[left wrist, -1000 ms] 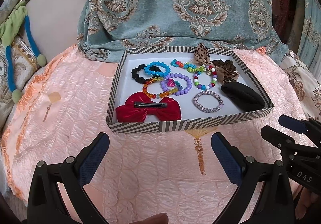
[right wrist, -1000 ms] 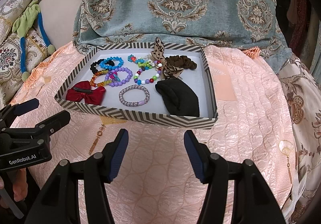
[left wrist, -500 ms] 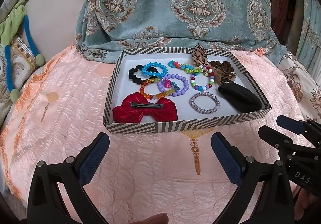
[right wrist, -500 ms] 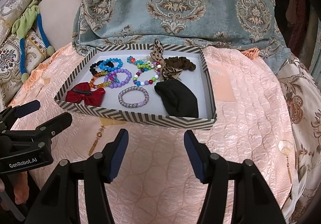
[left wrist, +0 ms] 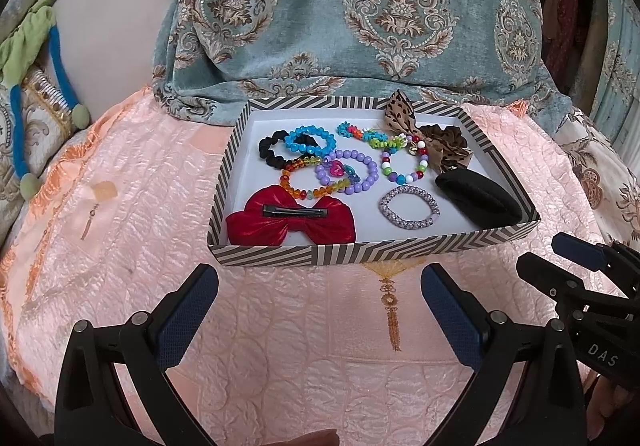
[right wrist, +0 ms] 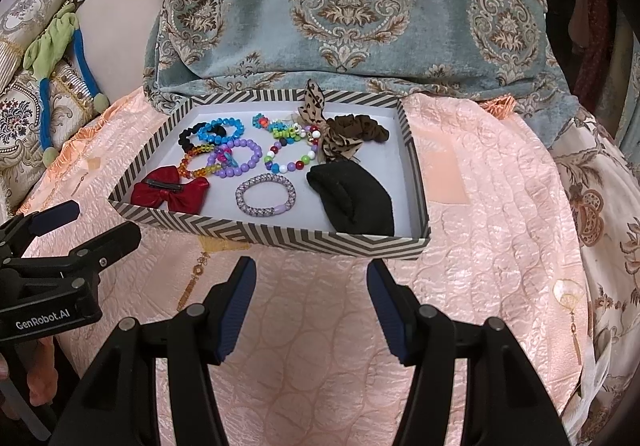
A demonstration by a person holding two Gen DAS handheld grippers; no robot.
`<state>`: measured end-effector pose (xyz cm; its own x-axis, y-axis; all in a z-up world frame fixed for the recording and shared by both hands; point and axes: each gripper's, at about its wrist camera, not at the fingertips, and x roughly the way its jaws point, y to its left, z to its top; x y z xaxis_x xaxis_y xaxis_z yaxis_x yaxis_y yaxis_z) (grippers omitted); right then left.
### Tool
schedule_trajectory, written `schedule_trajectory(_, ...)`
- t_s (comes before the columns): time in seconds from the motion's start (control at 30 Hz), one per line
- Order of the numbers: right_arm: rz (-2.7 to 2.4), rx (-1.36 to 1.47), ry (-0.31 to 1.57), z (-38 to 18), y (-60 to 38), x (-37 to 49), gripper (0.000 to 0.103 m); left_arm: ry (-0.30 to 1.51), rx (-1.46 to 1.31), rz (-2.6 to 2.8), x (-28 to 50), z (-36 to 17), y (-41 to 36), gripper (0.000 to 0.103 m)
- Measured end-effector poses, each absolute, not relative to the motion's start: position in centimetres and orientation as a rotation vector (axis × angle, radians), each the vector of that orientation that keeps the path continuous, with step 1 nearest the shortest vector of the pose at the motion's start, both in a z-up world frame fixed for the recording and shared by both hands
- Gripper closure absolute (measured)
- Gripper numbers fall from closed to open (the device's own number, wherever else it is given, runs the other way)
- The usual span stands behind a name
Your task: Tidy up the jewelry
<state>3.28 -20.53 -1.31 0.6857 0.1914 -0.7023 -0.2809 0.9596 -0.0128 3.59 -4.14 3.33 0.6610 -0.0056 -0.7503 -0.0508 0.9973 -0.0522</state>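
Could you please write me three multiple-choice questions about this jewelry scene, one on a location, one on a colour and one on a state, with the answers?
1. Where in the striped tray does the bow clip lie?
A. near left corner
B. far right corner
C. outside the tray

2. What colour is that bow clip?
A. yellow
B. red
C. white

3. What state is the left gripper in?
A. shut on a bracelet
C. shut and empty
B. open and empty

Answers:
1 A, it sits against the tray's near wall at the left in the left wrist view.
2 B, its fabric is red under a dark metal clip.
3 B, its fingers stand wide apart over the pink bedspread with nothing between them.
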Motion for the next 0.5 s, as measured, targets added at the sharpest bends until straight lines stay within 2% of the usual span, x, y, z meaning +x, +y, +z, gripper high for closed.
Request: schedule_trajectory(0.5,0.266,-0.124,0.770,-1.38,-20.41,3.25,0.043,0.841,-0.079,0.011,3.39,3.47,-4.07,0.014)
